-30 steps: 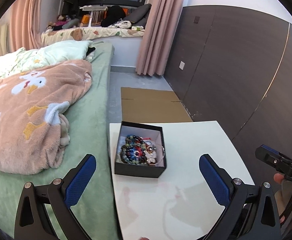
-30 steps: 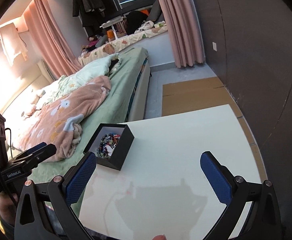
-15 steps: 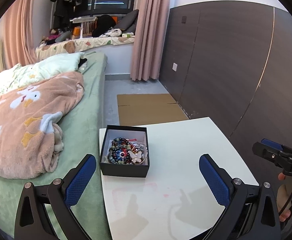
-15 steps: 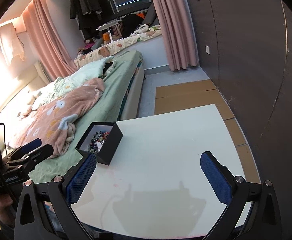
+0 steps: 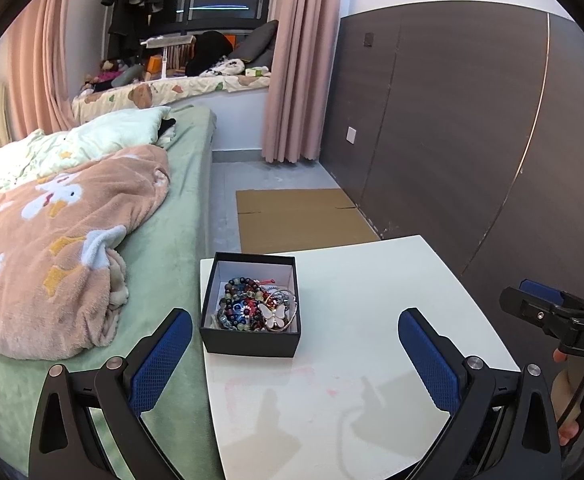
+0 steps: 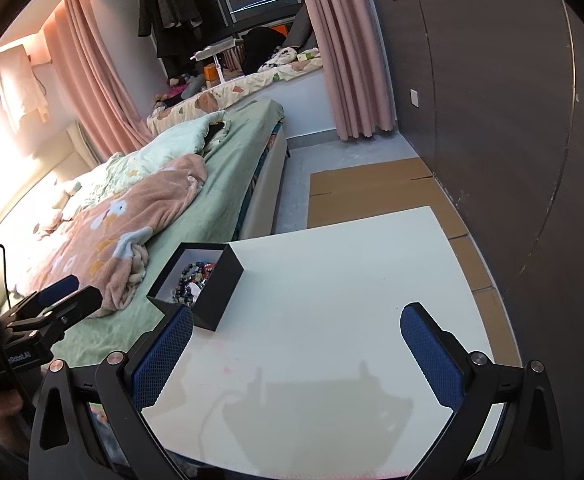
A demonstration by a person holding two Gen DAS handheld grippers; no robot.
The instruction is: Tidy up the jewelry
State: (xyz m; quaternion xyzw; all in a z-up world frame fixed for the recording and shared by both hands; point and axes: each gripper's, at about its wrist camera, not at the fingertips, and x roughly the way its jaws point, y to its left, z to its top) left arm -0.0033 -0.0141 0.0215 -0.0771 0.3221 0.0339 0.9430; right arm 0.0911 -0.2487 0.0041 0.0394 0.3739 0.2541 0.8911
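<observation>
A black jewelry box (image 5: 249, 346) stands on the left part of a white table (image 5: 372, 320). It holds several bead bracelets (image 5: 239, 306) and a white butterfly piece (image 5: 273, 314). The box also shows in the right wrist view (image 6: 215, 292), left of the right gripper. My left gripper (image 5: 292, 364) is open and empty, just short of the box. My right gripper (image 6: 296, 356) is open and empty over the table's near part. Each gripper shows at the edge of the other's view: the right gripper (image 5: 548, 314) and the left gripper (image 6: 51, 304).
A bed with a green sheet (image 5: 163, 248) and a peach blanket (image 5: 51, 232) lies left of the table. Flat cardboard (image 5: 296, 216) lies on the floor beyond it. A dark panelled wall (image 5: 472, 140) runs along the right. Pink curtains (image 5: 296, 60) hang at the back.
Both grippers have drawn back and shifted a little, so the box sits lower-left and nearer in the left wrist view. Both stay open. The box has not moved on the table.
</observation>
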